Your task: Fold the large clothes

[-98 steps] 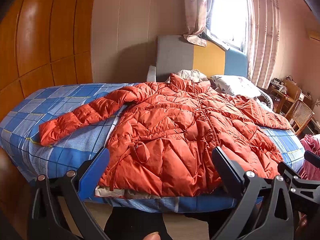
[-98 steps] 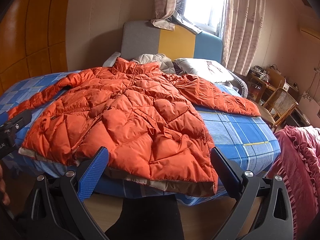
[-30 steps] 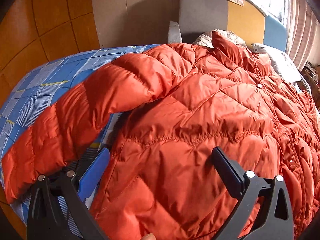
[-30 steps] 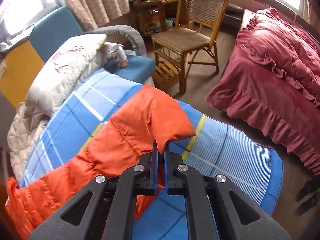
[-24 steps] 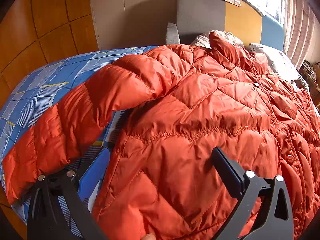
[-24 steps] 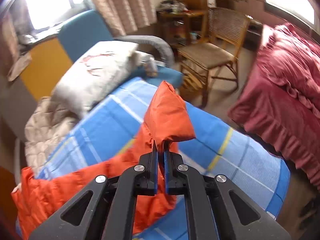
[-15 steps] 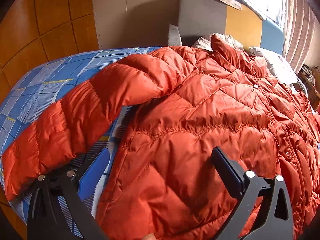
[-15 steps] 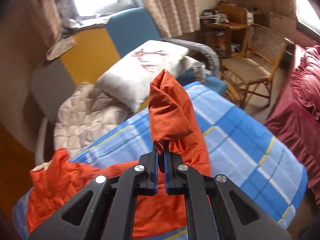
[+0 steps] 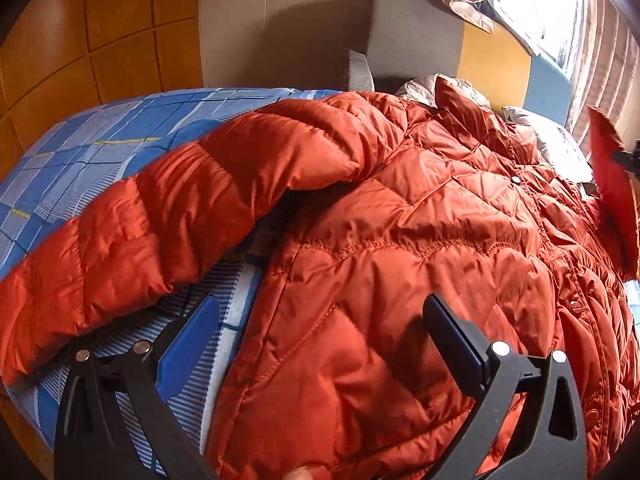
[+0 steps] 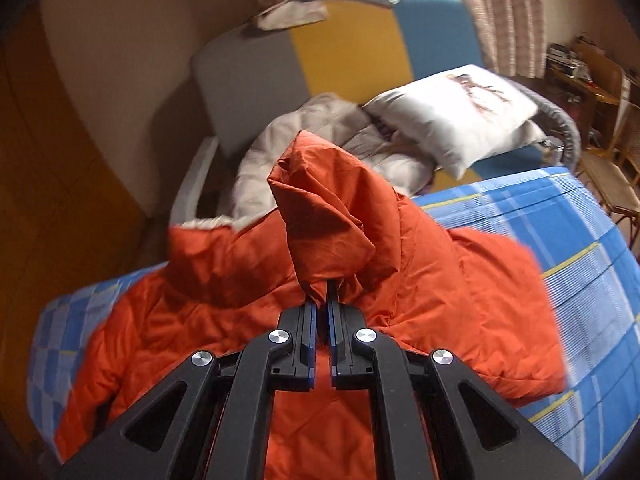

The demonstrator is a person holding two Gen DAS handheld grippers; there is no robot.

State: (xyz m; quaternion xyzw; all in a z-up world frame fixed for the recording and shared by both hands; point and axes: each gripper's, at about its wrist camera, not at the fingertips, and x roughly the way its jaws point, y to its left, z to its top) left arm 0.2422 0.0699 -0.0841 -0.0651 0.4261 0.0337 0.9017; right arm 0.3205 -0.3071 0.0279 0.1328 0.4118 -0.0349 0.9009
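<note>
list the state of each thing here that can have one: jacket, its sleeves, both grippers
orange quilted puffer jacket: spread front-up on the blue plaid bed
near sleeve: lying flat, outstretched
far sleeve cuff: lifted, pinched
left gripper: open, over jacket
right gripper: shut on cuff

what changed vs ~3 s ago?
Right gripper has shut on the jacket's sleeve cuff, lifted it off the bed and swung it in over the jacket body. Left gripper moved in close over the jacket, jaws open, holding nothing. The other sleeve lies spread as before.
</note>
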